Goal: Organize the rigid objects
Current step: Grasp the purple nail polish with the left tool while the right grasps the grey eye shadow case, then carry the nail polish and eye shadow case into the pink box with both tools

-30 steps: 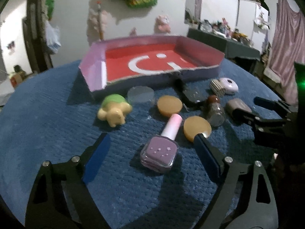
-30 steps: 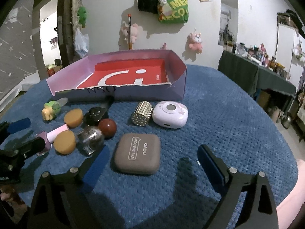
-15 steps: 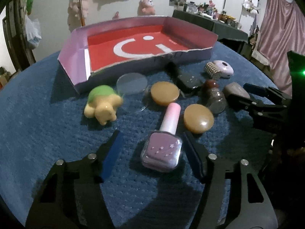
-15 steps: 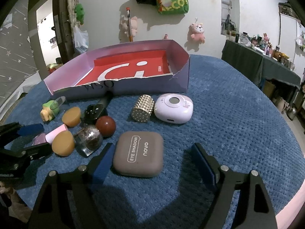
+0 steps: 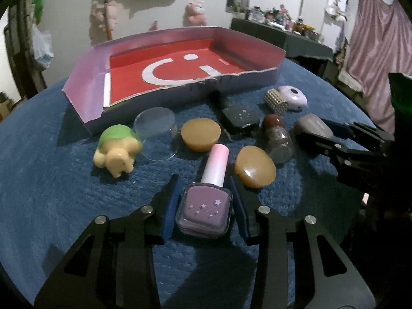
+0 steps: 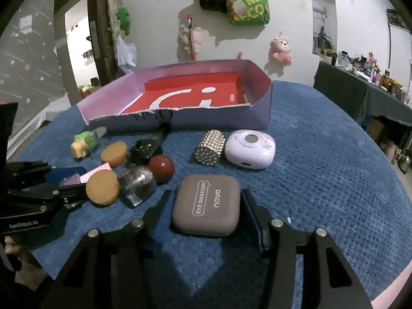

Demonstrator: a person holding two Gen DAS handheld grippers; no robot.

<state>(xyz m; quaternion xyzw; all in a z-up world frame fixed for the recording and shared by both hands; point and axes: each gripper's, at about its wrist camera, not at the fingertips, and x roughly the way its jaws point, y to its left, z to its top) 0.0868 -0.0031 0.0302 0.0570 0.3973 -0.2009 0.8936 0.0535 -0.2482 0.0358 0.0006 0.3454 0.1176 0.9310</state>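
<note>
- Your left claw (image 5: pixel 204 200) had just been closing around the purple nail polish bottle (image 5: pixel 204 209); its blue pads sat against both sides of the square glass body, so it was clamped on the bottle, which lay on the blue desk (image 5: pixel 51 185) with its pink cap pointing toward the box.
- Just past that bottle lay the green and yellow toy (image 5: pixel 117 149), a clear disc (image 5: pixel 155 122) and two tan round pieces (image 5: pixel 200 134), all on the desk in front of the red-floored box (image 5: pixel 257 51), which held nothing you could see.
- Your right claw (image 6: pixel 206 206) had also just been closing, with the brown eye shadow case (image 6: pixel 206 204) between its pads; both pads looked to touch the case's edges, though how firmly they pressed I could not tell.
- Further right, the studded cylinder (image 6: pixel 209 148) and the pale purple case (image 6: pixel 249 149) waited near the box wall.
- I judged this the grasping step, with two pickups at once. Your next move called for lifting both things clear of their neighbours and over the torn front wall into the box.
</note>
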